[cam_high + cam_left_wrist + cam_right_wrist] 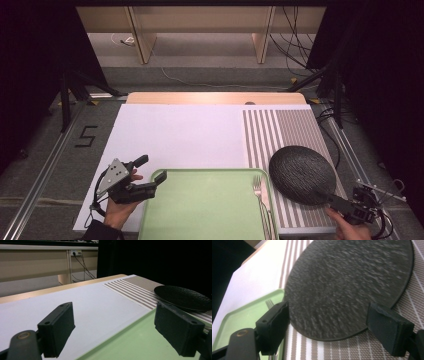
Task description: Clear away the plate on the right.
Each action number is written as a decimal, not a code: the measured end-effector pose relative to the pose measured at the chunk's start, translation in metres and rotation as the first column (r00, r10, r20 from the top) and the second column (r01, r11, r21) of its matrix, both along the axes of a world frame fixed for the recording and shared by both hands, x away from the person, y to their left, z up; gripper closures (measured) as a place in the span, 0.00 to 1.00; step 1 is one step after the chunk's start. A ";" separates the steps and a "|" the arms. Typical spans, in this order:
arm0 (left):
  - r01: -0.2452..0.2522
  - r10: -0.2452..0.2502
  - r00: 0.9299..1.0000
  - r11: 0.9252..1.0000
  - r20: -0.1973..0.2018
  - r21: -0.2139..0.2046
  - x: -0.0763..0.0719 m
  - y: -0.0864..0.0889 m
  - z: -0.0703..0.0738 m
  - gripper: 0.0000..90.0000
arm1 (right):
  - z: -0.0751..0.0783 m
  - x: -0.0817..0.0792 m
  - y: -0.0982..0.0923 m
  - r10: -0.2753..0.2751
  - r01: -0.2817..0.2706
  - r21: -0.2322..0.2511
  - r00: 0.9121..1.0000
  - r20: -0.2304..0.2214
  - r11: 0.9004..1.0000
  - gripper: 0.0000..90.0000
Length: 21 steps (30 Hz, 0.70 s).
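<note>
A round black textured plate [301, 173] lies on the striped placemat [280, 127] at the right. In the right gripper view the plate [347, 285] spreads just ahead of my right gripper [332, 327], which stands open with its jaws either side of the plate's near rim. From above, the right gripper [345, 202] sits at the plate's near right edge. My left gripper [151, 172] is open over the far left corner of the green tray [200, 210], nothing between its jaws. A silver fork [261, 192] lies in the tray along its right side.
A white mat [175, 135] covers the left and middle of the table, with a wooden edge [215, 97] beyond it. Cables and wooden furniture legs stand on the floor behind. Metal rails run along both sides of the table.
</note>
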<state>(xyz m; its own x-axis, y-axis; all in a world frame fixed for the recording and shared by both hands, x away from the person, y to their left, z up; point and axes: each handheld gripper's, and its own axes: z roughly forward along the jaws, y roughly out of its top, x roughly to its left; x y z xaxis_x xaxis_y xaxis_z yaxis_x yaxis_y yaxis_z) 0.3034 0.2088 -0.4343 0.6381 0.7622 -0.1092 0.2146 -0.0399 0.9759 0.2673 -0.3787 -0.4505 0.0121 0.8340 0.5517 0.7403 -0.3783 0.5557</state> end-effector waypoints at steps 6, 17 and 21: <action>0.000 0.000 1.000 1.000 0.000 0.002 0.000 0.000 0.000 0.18 | -0.004 -0.001 -0.006 -0.053 0.054 0.038 0.998 -0.025 0.998 0.22; 0.000 0.000 1.000 1.000 0.001 0.001 0.000 0.000 0.000 0.18 | -0.011 -0.001 -0.009 -0.092 0.096 0.081 0.994 -0.056 0.992 0.24; 0.000 0.000 1.000 1.000 0.001 0.001 0.000 0.000 0.000 0.18 | -0.013 -0.001 -0.011 -0.096 0.102 0.093 0.993 -0.064 0.990 0.24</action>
